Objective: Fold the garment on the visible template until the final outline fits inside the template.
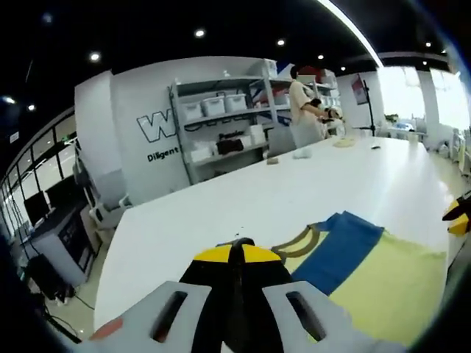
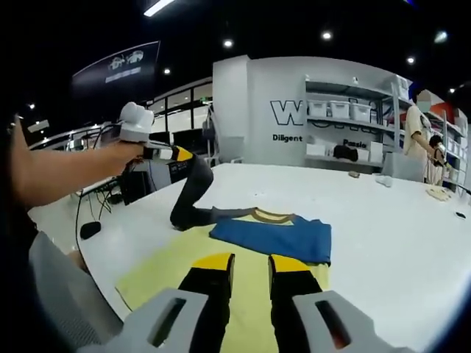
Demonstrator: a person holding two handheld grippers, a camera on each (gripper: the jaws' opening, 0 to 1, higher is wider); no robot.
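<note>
garment [image 2: 243, 257]: pale yellow tee with a blue panel [image 2: 274, 237] and an olive-yellow ribbed collar [image 2: 271, 215]; lies flat on the white surface [image 2: 383, 243], near the edge closest to the person
garment fold state: blue part lies folded over the yellow body, its edges a bit wavy; one dark sleeve [image 2: 193, 193] is lifted off the surface toward the left claw
garment, left gripper view: same tee [image 1: 383, 272] just right of that claw's jaws; blue band [image 1: 346, 246] runs diagonally, collar [image 1: 298, 243] curves beside it
template: cannot tell any outline under the cloth
left claw [image 1: 235, 254]: jaws pressed together, yellow tips meeting; in the right gripper view it [image 2: 179, 154] is held up by a hand [image 2: 110, 158] with the dark sleeve hanging from its tip, so it grips the sleeve
right claw [image 2: 250, 263]: jaws narrow, small gap between the yellow tips, nothing between them; hovers over the yellow part near the surface's near edge
background: shelving with white bins [image 1: 221, 118], person standing by the surface's far end [image 1: 305, 110]
</note>
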